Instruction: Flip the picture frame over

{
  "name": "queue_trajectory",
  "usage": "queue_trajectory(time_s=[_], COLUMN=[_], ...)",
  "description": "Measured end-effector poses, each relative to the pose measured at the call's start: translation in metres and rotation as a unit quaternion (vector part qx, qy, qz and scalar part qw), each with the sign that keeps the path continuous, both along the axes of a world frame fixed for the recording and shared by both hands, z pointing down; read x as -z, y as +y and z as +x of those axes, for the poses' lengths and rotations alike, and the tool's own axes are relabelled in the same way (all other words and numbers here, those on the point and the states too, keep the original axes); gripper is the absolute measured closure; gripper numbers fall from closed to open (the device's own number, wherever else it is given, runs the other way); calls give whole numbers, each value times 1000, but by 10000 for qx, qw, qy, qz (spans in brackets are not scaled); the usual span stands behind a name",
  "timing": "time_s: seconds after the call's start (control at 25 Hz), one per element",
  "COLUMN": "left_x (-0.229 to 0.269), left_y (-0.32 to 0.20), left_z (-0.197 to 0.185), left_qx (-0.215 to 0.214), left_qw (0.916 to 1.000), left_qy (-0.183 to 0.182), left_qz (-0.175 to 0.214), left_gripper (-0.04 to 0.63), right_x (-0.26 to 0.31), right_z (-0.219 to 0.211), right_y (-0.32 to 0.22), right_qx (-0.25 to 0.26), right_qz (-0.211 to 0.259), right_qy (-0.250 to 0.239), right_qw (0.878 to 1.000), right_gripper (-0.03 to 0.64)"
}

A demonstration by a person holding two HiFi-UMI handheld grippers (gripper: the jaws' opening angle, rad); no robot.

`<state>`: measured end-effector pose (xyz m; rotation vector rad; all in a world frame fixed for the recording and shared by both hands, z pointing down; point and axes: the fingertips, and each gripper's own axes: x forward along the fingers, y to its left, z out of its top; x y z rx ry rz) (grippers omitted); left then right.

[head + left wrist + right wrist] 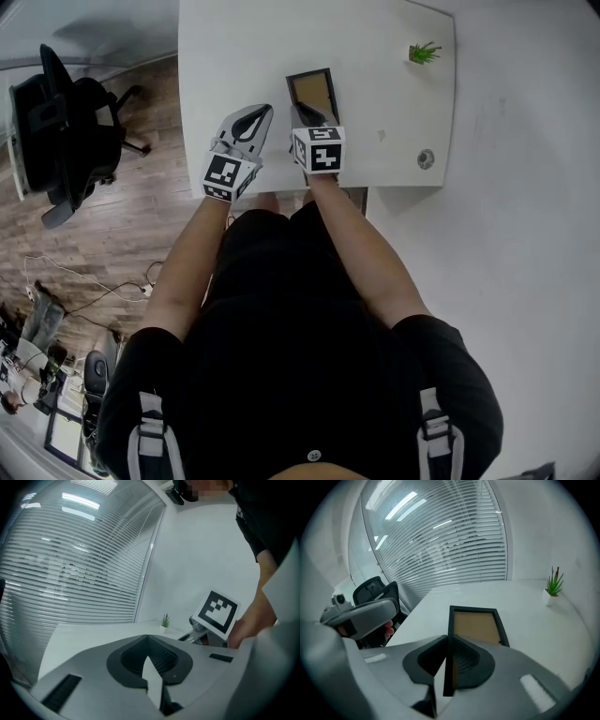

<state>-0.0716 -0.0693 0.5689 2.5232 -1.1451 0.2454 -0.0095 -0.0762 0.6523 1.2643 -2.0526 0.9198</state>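
Observation:
The picture frame (pixel 312 92) has a black rim around a brown board and rests on the white table (pixel 234 56) near its front edge. My right gripper (pixel 306 116) is shut on the frame's near left rim. In the right gripper view the black rim (pixel 449 658) runs straight between the pads, and the brown board (pixel 476 626) slopes away beyond them. My left gripper (pixel 260 114) hovers just left of the frame, shut with nothing in it. Its closed tips (pixel 150 670) point across the table, with the right gripper's marker cube (pixel 218 611) off to the side.
A small potted plant (pixel 424 53) stands at the table's far right corner, and a round cable grommet (pixel 426 159) sits near the right front edge. A black office chair (pixel 66 131) stands on the wooden floor to the left. Glass with blinds (pixel 440 541) lies beyond the table.

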Motion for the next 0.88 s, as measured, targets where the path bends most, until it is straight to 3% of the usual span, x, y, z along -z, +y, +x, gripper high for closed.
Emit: queue_trajectory(time_s=[0.44, 0.68, 0.88], left_x=[1, 1, -2], left_y=[-6, -5, -3], left_z=[2, 6, 8], left_qx=[0, 9, 22], left_qw=[9999, 9999, 9999], left_qy=[-94, -104, -125], left_qz=[-37, -32, -67], left_gripper=[588, 588, 588], right_x=[43, 64, 74], right_z=[13, 13, 14], right_y=[-8, -9, -9], right_qx=[-398, -576, -728], right_qz=[-195, -462, -684], right_qy=[-1255, -2176, -3022], right_qw=[9911, 9732, 9480], right_gripper=[568, 568, 568])
